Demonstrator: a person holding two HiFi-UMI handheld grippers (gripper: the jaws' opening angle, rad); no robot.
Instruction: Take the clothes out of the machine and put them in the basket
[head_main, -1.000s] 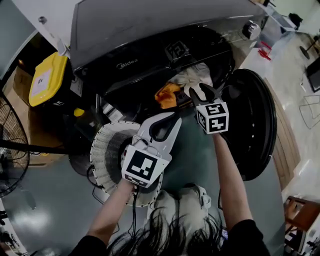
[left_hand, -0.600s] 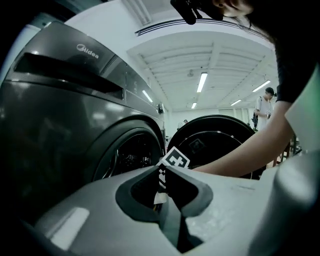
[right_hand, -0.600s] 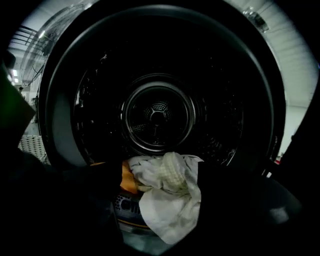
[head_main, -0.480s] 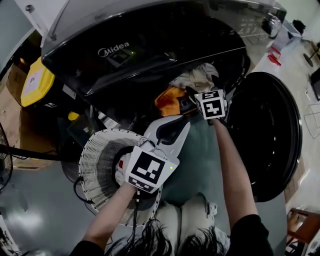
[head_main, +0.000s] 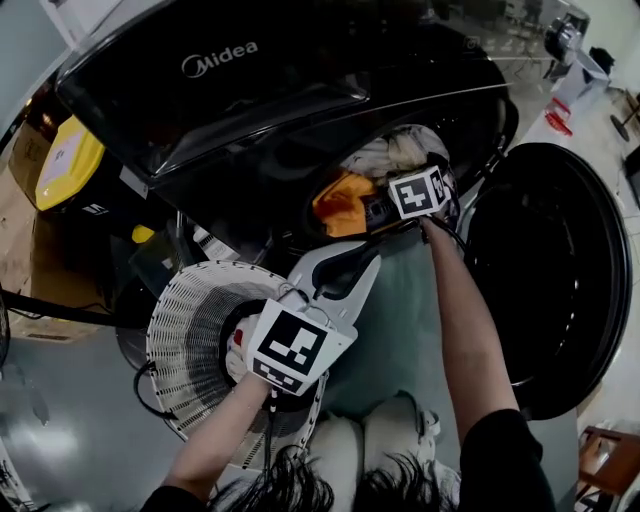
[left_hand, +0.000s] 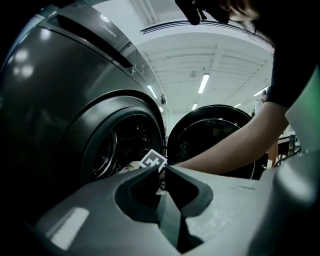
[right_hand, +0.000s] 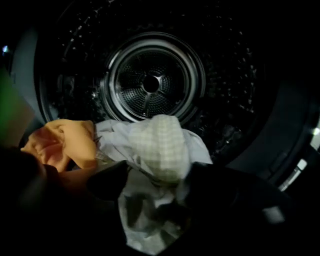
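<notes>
The dark front-loading machine (head_main: 260, 90) stands with its round door (head_main: 550, 280) swung open to the right. In the drum mouth lie an orange garment (head_main: 340, 200) (right_hand: 65, 142) and a white and pale-checked cloth (head_main: 395, 150) (right_hand: 160, 145). My right gripper (head_main: 385, 203) (right_hand: 157, 185) reaches into the drum mouth. Its jaws stand wide and have just been closing a little, with the white cloth bulging between them but not pinched. My left gripper (head_main: 368, 262) (left_hand: 162, 172) hangs over the white slatted basket (head_main: 185, 310), tips together, holding nothing.
A yellow-lidded container (head_main: 60, 165) stands left of the machine. The basket sits on the floor in front of the machine, left of the person's knees (head_main: 390, 440). The steel drum back (right_hand: 150, 82) lies deep behind the clothes.
My right gripper has sunk and pushed forward into the drum mouth, and its jaws have spread around the white cloth. The left gripper has dropped lower over the basket.
</notes>
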